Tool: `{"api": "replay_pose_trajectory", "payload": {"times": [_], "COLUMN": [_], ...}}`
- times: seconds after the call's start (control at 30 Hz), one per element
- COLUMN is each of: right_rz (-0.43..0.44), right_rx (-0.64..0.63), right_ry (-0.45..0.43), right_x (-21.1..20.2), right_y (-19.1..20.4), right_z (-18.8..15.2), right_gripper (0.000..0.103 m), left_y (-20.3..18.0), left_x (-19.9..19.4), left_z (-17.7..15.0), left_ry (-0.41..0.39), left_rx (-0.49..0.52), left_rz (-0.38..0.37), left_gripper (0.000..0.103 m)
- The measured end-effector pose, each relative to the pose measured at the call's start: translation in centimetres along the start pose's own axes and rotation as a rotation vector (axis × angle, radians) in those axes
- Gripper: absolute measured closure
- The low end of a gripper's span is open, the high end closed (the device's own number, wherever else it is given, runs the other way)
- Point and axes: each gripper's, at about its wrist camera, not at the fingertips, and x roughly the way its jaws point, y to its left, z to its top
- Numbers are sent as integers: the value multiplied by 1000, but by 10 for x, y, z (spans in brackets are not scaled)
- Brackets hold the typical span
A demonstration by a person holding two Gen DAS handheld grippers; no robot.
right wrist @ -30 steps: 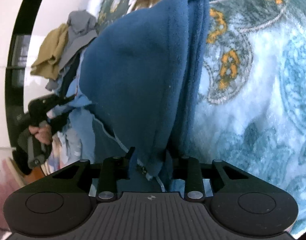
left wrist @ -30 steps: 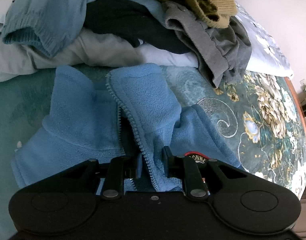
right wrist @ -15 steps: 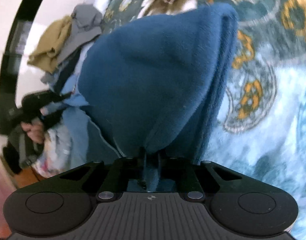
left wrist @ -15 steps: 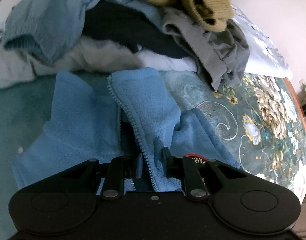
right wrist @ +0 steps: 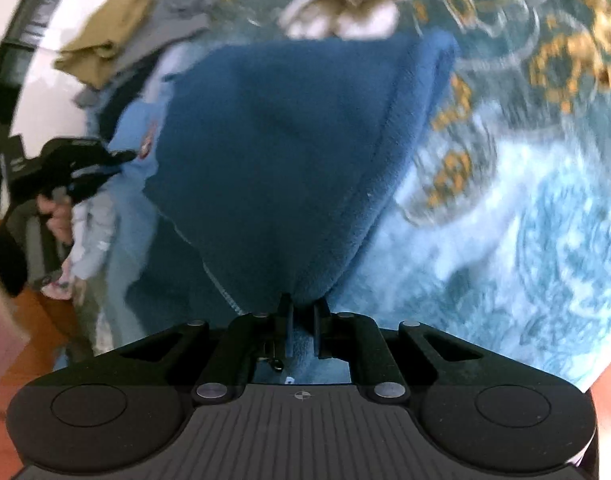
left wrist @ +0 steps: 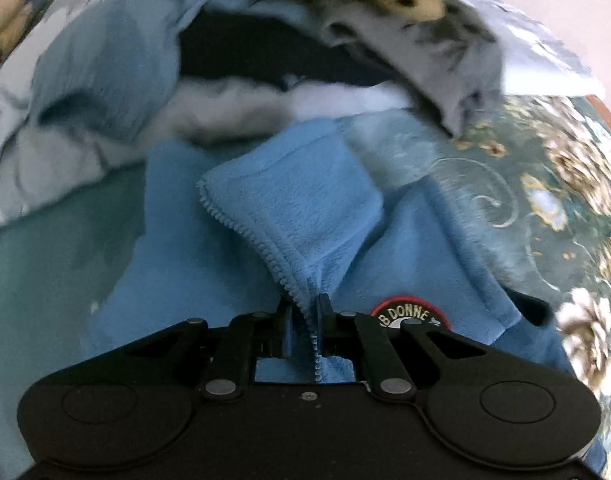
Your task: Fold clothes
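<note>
Left tool [left wrist: 305,312] clamps the fleece [left wrist: 305,208] at its zipper edge; right tool [right wrist: 303,312] clamps a bunched fold. Risk: thin zipper edge slips free, dropping fleece onto the bed [left wrist: 545,184].

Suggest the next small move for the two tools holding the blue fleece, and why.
Probably lift and spread apart: the left tool pinches the blue fleece jacket at its zipper edge, the right tool grips bunched fabric, and the jacket lies crumpled on the bedspread.
</note>
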Motion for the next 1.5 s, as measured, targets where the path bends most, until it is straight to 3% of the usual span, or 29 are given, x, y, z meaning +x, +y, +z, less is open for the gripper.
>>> {"api": "replay_pose_trajectory", "payload": {"times": [0.23, 0.47, 0.73, 0.83, 0.9, 0.97, 1.1, 1.17, 1.3, 1.5], "right_rz": [-16, -57, -56, -50, -57, -72, -114, -136, -148, -96], "right_rx": [-38, -62, -81, -114, -161, -209, -297, -321, -371, -477], "right_ry": [9, 49, 80, 91, 103, 112, 123, 114, 77, 29], "right_x": [8, 27, 23, 13, 2, -10, -36, -49, -69, -51], "right_y": [2, 4, -1, 6, 13, 20, 34, 41, 57, 110], "right_z": [-4, -9, -6, -1, 2, 6, 16, 23, 44, 101], "right_gripper": [96, 95, 95, 91, 82, 75, 66, 67, 66, 61], "left_y": [-5, 5, 8, 17, 22, 30, 55, 67, 80, 96], "left_x": [-17, 7, 6, -11, -24, -40, -82, -100, -128, -150], "left_z": [5, 10, 11, 11, 10, 5, -18, -34, -62, -74], "left_ry": [-152, -74, -39, -13, -16, -33, -116, -146, -172, -197], "left_rx": [26, -15, -60, -109, -122, -142, -282, -365, -433, -525], "left_rz": [-90, -9, -25, -108, -149, -175, -187, -199, -157, -120], "left_gripper": [94, 94, 91, 77, 67, 65, 56, 56, 54, 45]}}
